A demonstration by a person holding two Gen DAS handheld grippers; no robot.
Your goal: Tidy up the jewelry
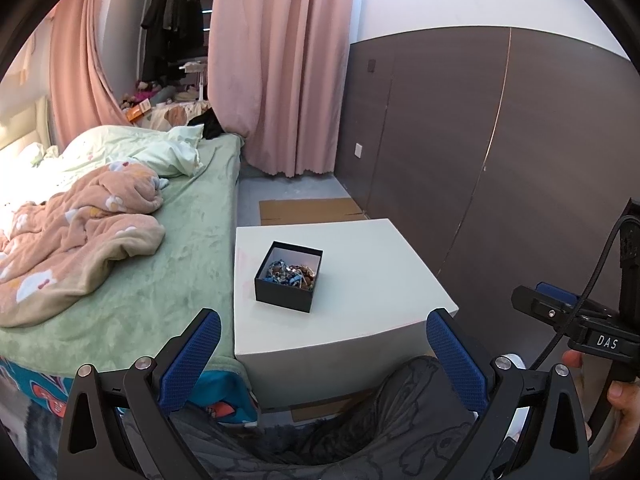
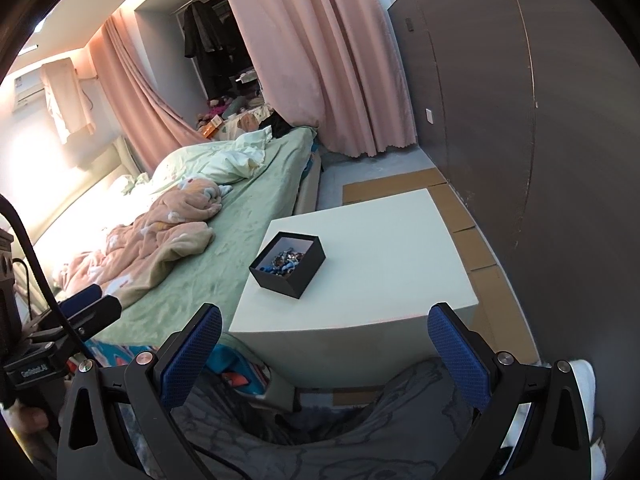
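Boxes: one small black box, open on top, in the middle of the frame.
Jewelry: one heap of jewelry lies inside the box. It looks blue, brown and silver. The pieces are too small and tangled to count.
Table: one white table, a square block. The box sits on its left half, closer to the bed than to the wall.
Bed: one bed with a green sheet fills the left of the frame, just beside the table. One pink blanket is bunched up on it.
Curtains: two pink curtains hang at the top. Dark clothes hang between them.
Cardboard: flat brown cardboard lies on the floor behind the table.
Left gripper: two blue pads spread wide apart at the bottom of the frame. It holds nothing and touches nothing. It is well back from the box.
Right gripper: two blue pads spread wide apart as well. Nothing is between them. It is also well back from the box.
Hidden: the table's near bottom edge is behind the person's grey patterned trouser leg. In the left view, the right gripper is cut off at the right edge, and only part of the hand holding it shows. The stuff on the far end of the bed is too small to make out.
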